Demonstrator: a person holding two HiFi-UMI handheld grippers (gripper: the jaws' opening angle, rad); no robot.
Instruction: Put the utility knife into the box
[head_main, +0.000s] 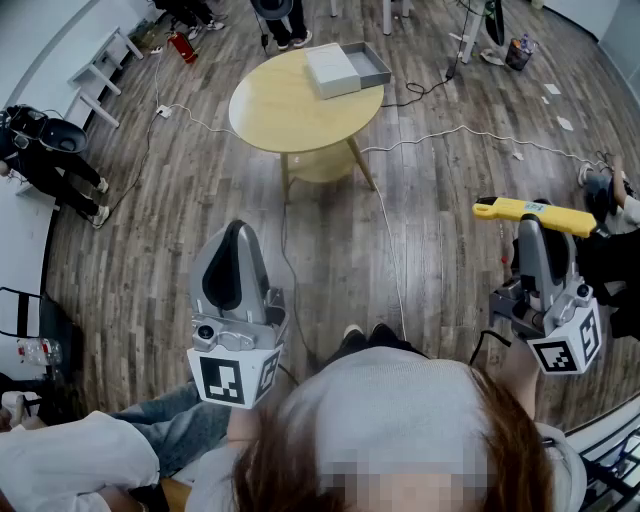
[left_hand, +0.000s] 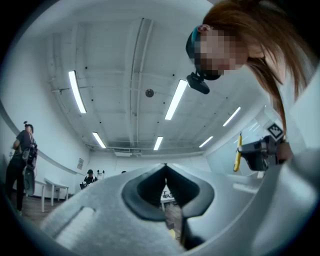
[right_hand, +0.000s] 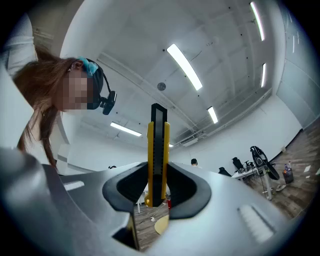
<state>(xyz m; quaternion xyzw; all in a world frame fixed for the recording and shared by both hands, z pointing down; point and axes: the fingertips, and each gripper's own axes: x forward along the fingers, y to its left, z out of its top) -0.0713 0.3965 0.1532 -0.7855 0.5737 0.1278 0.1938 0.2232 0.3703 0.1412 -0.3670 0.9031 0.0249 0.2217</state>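
A yellow and black utility knife (head_main: 530, 212) lies crosswise between the jaws of my right gripper (head_main: 541, 226), which is shut on it at the right of the head view. In the right gripper view the utility knife (right_hand: 157, 155) stands upright between the two pads, and the gripper (right_hand: 157, 172) points up toward the ceiling. My left gripper (head_main: 236, 232) is held at the lower left, shut with nothing in it; its tips meet (left_hand: 165, 168). An open grey box (head_main: 376, 62) with a white block (head_main: 332, 70) beside it sits on the round wooden table (head_main: 290, 110) far ahead.
White and black cables (head_main: 420, 140) trail over the wooden floor around the table. A person (head_main: 45, 160) sits at the left near a white bench (head_main: 100, 65). More people and gear stand at the far edge and the right edge (head_main: 610, 195).
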